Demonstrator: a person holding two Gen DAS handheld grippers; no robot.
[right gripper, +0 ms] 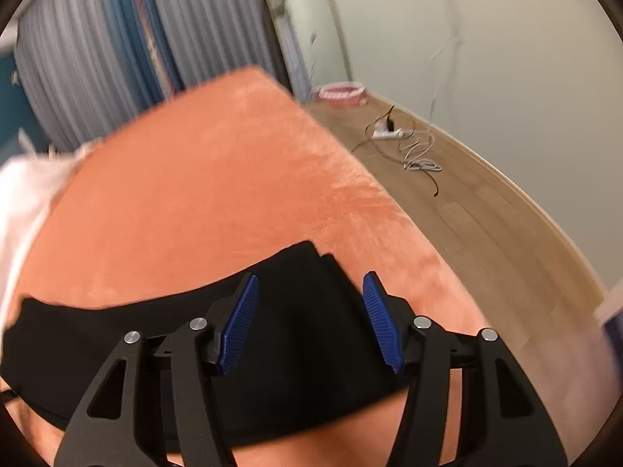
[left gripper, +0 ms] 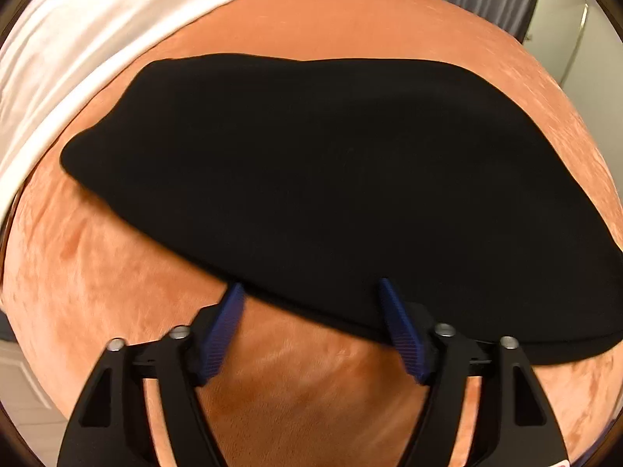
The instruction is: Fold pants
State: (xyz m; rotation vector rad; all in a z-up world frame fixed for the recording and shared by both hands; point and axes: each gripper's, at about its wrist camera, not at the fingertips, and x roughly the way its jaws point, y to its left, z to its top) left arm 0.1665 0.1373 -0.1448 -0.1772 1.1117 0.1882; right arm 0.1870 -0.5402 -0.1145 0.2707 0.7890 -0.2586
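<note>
Black pants [left gripper: 311, 179] lie folded into a flat slab on an orange velvety bed cover [left gripper: 117, 272]. My left gripper [left gripper: 311, 284] hovers over their near edge, jaws wide apart and open, blue pads [left gripper: 222, 334] empty. In the right wrist view the same black pants [right gripper: 303, 330] lie under my right gripper [right gripper: 311, 278], near the right side of the orange cover [right gripper: 194, 179]. Its jaws stand apart and open above the cloth; nothing is pinched between the blue pads [right gripper: 379, 323].
A white sheet or pillow [left gripper: 78, 46] lies along the far left of the bed. Right of the bed is wooden floor [right gripper: 467, 214] with a power strip and tangled cables [right gripper: 401, 140], a pink basket [right gripper: 342, 91] by the wall, and curtains [right gripper: 97, 58] behind.
</note>
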